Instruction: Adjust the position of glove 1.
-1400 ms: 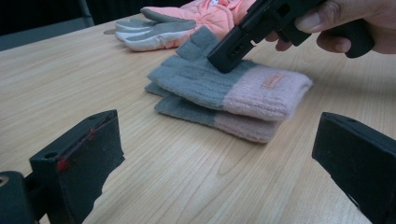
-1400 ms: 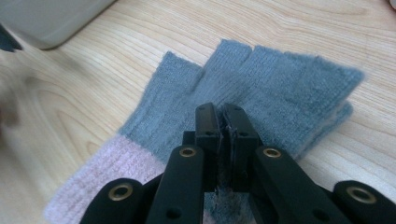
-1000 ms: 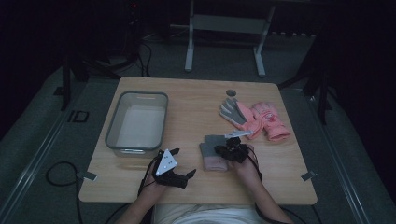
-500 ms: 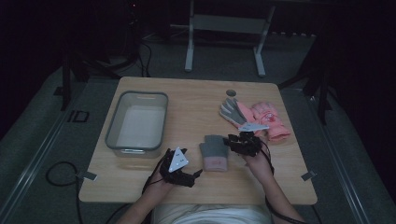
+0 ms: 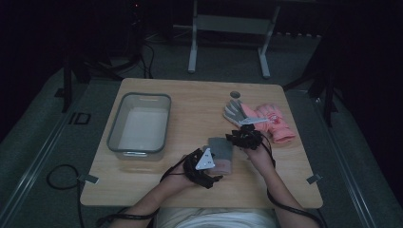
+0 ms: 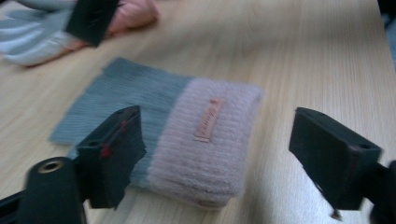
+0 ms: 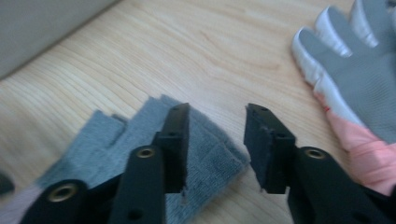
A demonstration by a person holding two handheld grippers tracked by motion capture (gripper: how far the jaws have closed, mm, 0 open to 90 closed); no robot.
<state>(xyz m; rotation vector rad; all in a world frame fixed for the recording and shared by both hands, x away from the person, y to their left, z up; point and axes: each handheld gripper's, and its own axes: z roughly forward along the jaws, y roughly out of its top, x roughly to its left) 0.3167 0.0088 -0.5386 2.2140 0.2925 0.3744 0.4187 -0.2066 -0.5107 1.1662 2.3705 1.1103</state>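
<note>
where folded knit glove (image 6: 187, 135) lies flat, pink cuff label (image 6: 208, 119) unreadable, blurred

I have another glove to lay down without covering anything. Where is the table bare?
Bare wood lies between the grey bin and the pink gloves, and along the far edge. It is crowded around the folded knit glove, where both grippers work.

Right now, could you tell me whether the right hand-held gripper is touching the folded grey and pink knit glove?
Cannot tell. In the right gripper view the right hand-held gripper has open jaws over the knit glove's grey edge, but blur hides any gap or contact.
</note>
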